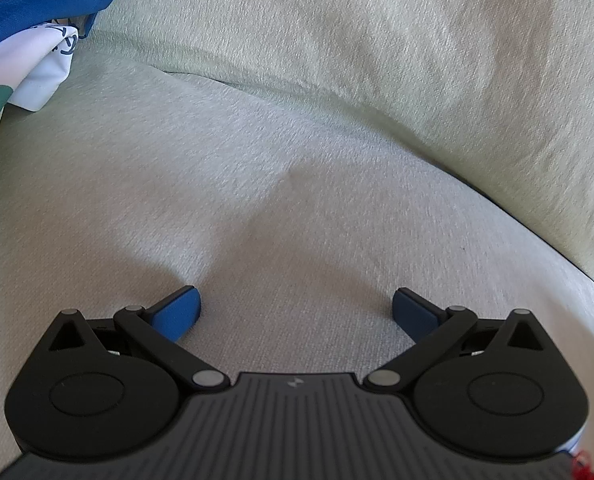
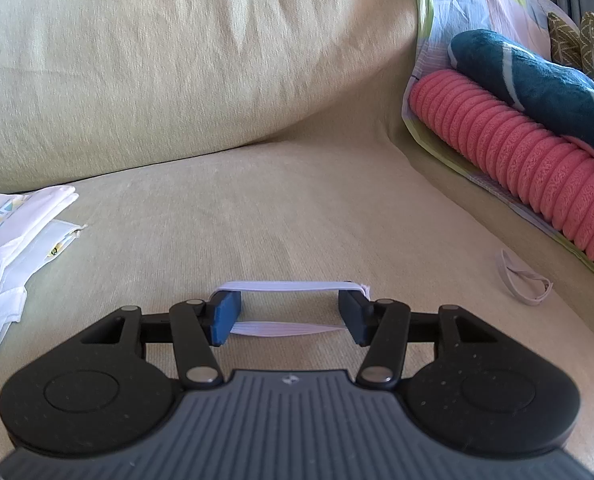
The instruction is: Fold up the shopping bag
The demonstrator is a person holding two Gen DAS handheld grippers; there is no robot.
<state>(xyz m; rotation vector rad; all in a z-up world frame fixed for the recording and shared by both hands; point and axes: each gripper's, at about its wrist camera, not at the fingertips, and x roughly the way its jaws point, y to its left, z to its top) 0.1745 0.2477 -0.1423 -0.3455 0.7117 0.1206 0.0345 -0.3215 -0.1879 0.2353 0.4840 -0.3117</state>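
Left gripper [image 1: 297, 312]: fingers [image 1: 179, 312] spread wide, released, nothing between them, only bare sofa seat [image 1: 297, 208] under them. Blue pads angled outward, tips just above the seat fabric.

Bags: in the left view, a bunched blue and white bag [image 1: 29, 32] with green print sits at the top-left edge, on the seat near the back cushion [image 1: 417, 32], well apart from the left gripper.

Right gripper [image 2: 293, 316]: fingers [image 2: 227, 316] partly apart, with a white elastic band [image 2: 289, 286] looped around the outside of both tips. Band is stretched taut, one strand across the front of the tips, one strand lower between the pads. So it is not clenched on anything; the band is hung over the fingers and held in tension by them.

In the right view, a folded white bag [image 2: 17, 232] with print lies on the seat at the left edge, well left of the right gripper, just in front of the back cushion [image 2: 177, 60]. Not touched by either gripper.

Second band [image 2: 521, 276], slack, lies on the seat to the right of the right gripper, near the pink ribbed roll [image 2: 517, 152]. Dark teal striped cloth [image 2: 537, 76] rests on top of that roll, both against a patterned sheet [image 2: 457, 8] at the sofa's right end.
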